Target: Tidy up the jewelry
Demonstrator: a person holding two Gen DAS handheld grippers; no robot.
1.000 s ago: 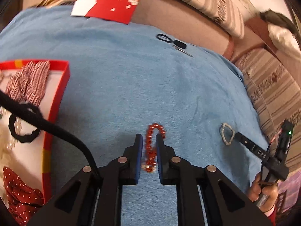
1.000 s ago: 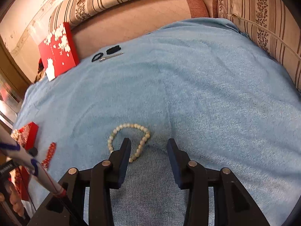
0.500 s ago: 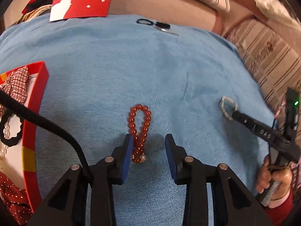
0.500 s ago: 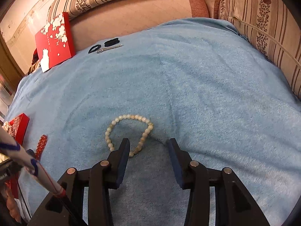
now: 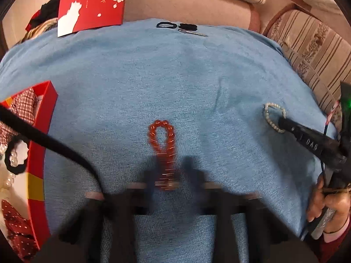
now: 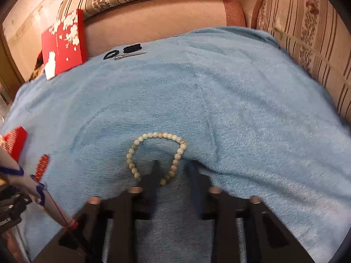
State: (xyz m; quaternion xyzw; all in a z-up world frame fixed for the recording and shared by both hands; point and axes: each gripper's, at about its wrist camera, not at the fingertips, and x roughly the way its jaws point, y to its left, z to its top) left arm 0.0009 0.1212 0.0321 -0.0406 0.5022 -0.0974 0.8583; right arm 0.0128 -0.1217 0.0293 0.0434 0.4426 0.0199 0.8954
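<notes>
A red bead bracelet (image 5: 163, 151) lies stretched on the blue towel (image 5: 175, 76). My left gripper (image 5: 170, 173) is open and blurred, its fingers on either side of the bracelet's near end. A pale bead bracelet (image 6: 156, 156) lies on the towel in the right wrist view. My right gripper (image 6: 173, 173) is open, its left finger inside the loop and its right finger outside, with the bracelet's right side between them. The pale bracelet also shows in the left wrist view (image 5: 274, 118). The red bracelet also shows in the right wrist view (image 6: 42, 166).
A red jewelry box (image 5: 47, 118) at the left holds hair ties, pearls and cloth bows. Its red lid (image 5: 92, 2) leans against the sofa back. A black hair tie (image 5: 165, 25), a black clip and a hairpin lie at the towel's far edge. Striped cushions are on the right.
My left gripper opened and let go of the red bracelet, then drew back slightly. My right gripper moved forward over the pale bracelet and narrowed around its right side.
</notes>
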